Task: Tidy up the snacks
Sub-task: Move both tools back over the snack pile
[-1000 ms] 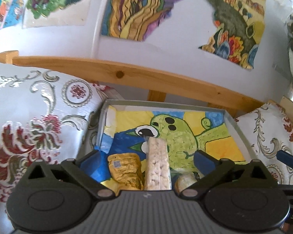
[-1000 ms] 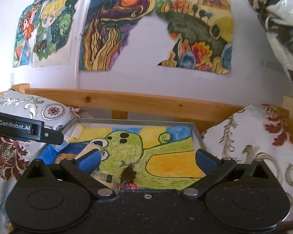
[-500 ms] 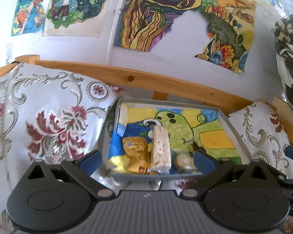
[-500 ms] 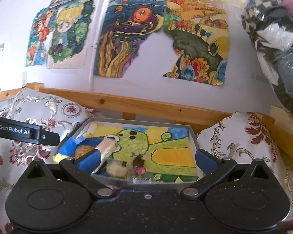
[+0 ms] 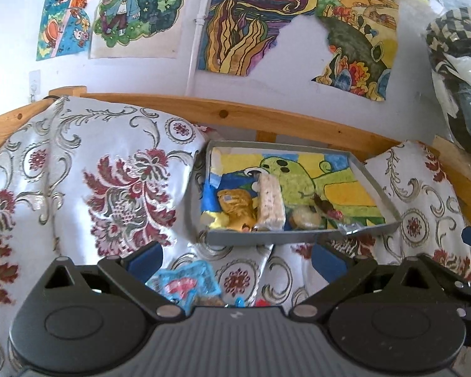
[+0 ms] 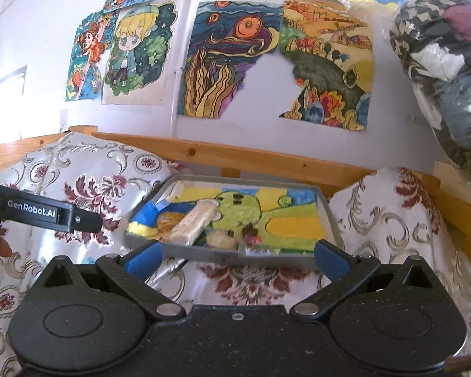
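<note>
I observe my left gripper (image 5: 237, 259) and right gripper (image 6: 237, 256) both spread wide, grasping nothing. The shallow grey tray (image 5: 267, 238) with a painted liner rests on the floral cloth (image 5: 116, 182), holding a pale puffed-rice bar (image 5: 269, 202) beside a yellow wrapped snack (image 5: 235, 207).

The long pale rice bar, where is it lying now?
In the left wrist view the rice bar lies inside the grey tray, toward its left end, between the yellow packet and the round biscuit.
</note>
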Demonstrator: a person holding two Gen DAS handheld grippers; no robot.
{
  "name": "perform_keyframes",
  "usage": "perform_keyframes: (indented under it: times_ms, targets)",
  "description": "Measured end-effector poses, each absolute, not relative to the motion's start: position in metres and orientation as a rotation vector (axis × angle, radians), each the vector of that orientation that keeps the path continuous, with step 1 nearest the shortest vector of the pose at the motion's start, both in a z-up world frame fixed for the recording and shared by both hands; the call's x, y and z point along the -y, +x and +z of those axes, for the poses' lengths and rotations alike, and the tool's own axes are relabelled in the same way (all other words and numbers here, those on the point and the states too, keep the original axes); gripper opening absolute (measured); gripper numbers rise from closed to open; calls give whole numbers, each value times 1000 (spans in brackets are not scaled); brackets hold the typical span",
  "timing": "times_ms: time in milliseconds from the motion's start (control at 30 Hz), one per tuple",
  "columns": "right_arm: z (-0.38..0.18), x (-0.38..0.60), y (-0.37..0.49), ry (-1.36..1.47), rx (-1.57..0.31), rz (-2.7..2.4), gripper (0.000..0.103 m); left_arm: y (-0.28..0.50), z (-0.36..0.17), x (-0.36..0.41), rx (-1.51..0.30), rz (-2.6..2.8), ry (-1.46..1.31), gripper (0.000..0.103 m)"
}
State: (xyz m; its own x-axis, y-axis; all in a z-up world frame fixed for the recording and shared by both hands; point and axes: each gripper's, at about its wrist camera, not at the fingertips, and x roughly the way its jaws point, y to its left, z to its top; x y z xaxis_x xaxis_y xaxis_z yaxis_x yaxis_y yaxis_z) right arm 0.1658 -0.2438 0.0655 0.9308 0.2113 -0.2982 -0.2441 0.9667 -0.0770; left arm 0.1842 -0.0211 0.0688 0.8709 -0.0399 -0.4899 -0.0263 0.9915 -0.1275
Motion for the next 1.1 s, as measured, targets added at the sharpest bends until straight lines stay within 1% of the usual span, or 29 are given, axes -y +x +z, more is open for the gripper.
perform_keyframes:
  times_ms: [367, 800, 1100]
  targets:
    - [39, 250, 118, -96, -355, 180, 102, 150, 56, 16, -538, 3, -120, 102]
    - [12, 255, 96, -93, -426, 181, 102, 125, 29, 15, -583, 17, -114, 102]
    - [-4, 249, 86, -87, -482, 207, 102, 105, 7, 12, -576, 10, -67, 102]
